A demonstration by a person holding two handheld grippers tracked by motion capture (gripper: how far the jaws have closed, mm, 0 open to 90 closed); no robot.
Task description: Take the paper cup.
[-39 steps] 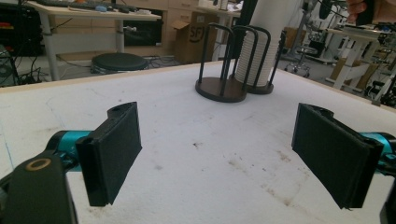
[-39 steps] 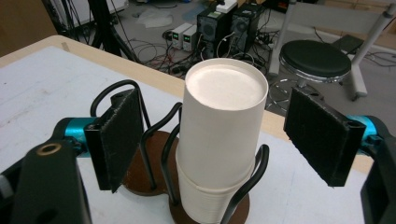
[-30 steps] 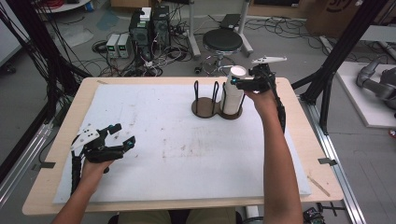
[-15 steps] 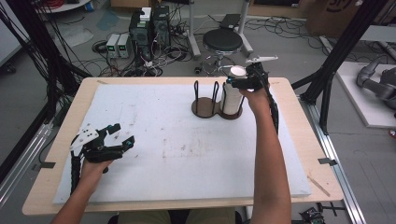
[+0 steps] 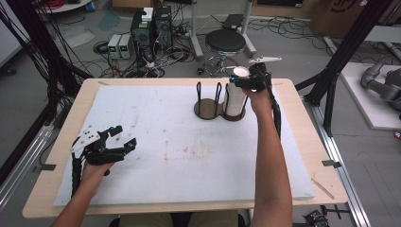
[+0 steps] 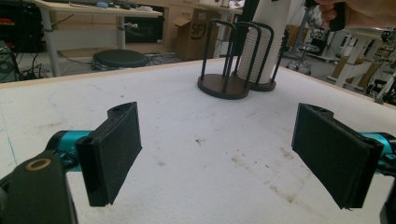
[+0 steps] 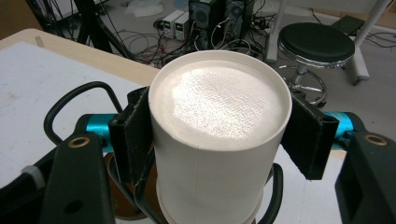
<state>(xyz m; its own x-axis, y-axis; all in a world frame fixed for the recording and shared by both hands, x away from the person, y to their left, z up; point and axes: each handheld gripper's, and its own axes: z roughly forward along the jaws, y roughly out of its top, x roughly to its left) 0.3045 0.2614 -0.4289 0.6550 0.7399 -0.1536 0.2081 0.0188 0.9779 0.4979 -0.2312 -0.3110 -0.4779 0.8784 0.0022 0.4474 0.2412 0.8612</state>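
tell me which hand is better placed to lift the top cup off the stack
Right. The right gripper already has its fingers on both sides of the top cup in the holder. The left gripper hovers open over the near left of the table.

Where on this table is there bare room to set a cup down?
The white mat is bare between the left tool and the right forearm, and also left of the cup holder. It is crowded at the far right, around the cup stack under the right tool.
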